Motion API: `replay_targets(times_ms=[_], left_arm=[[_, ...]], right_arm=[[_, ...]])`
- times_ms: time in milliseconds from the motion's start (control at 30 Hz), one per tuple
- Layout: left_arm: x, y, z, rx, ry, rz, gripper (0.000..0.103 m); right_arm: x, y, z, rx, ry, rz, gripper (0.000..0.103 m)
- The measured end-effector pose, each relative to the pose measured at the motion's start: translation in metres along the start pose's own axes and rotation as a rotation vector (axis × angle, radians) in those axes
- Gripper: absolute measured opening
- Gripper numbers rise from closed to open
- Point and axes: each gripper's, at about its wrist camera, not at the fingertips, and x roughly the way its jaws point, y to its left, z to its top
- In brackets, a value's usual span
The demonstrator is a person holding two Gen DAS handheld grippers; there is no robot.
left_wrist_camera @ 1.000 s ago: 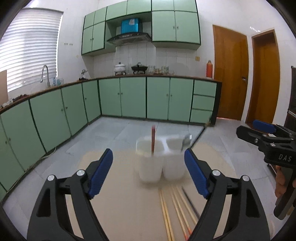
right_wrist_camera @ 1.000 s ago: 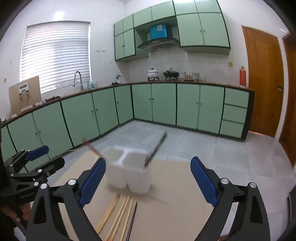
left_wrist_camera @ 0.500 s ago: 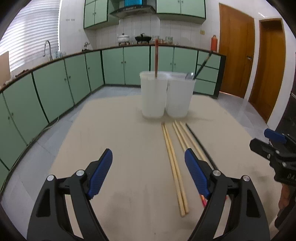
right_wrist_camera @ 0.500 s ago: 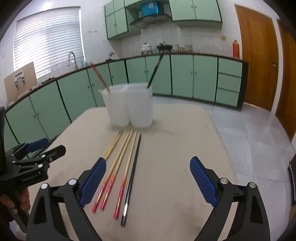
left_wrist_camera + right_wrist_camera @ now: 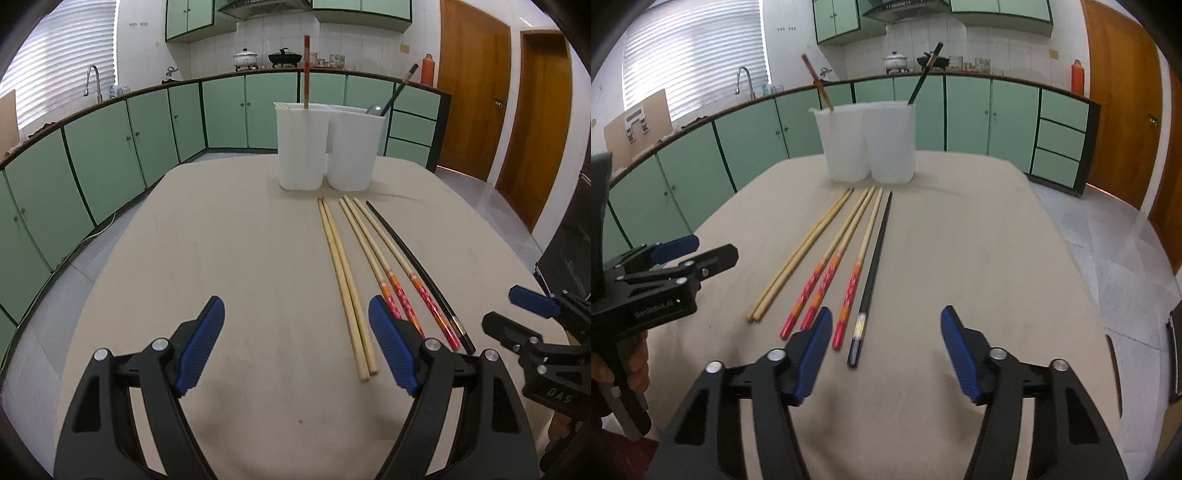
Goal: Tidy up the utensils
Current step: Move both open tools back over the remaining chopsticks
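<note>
In the left wrist view, the left gripper (image 5: 295, 347) is at the bottom of the frame with its blue pads wide apart and nothing between them, above the beige table (image 5: 221, 258). Just right of the middle lie two plain wooden chopsticks (image 5: 345, 284), three chopsticks with red ends (image 5: 384, 266) and one black chopstick (image 5: 413, 262), all side by side. Above them, near the top middle, stands a white holder (image 5: 325, 147) with two cups; a red chopstick sticks up from the left cup. In the right wrist view, the right gripper (image 5: 882, 347) is at the bottom. Its jaws have just been closing, but they are still apart with nothing between them. The black chopstick (image 5: 873, 273) ends just above its left pad (image 5: 810, 356). The holder (image 5: 868, 142) is upper middle.
</note>
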Motion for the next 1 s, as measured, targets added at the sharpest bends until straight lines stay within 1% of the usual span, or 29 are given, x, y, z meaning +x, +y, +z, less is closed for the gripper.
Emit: replay_targets(times_ms=[167,500,700,800,900,933,1000], left_arm=[[0.002,-0.004,-0.009,0.004,0.018,-0.006,0.078],[0.004,-0.008,-0.013,-0.004,0.038,-0.013,0.077],[0.005,-0.008,-0.015,-0.017,0.051,-0.012,0.076],[0.006,-0.009,-0.017,-0.020,0.057,-0.014,0.075],[0.008,-0.008,-0.018,-0.028,0.064,-0.014,0.074],[0.008,-0.009,-0.018,-0.028,0.065,-0.013,0.074],[0.009,-0.010,-0.019,-0.025,0.067,-0.013,0.073]], right_arm=[[0.002,0.004,-0.010,0.002,0.029,0.004,0.045],[0.009,0.012,-0.018,-0.003,0.076,0.017,0.029],[0.013,0.015,-0.016,-0.004,0.073,0.017,0.025],[0.015,0.018,-0.015,-0.009,0.067,0.007,0.022],[0.017,0.018,-0.015,-0.002,0.057,-0.004,0.012],[0.018,0.018,-0.015,0.003,0.054,-0.002,0.007],[0.019,0.017,-0.015,0.015,0.045,-0.006,0.007]])
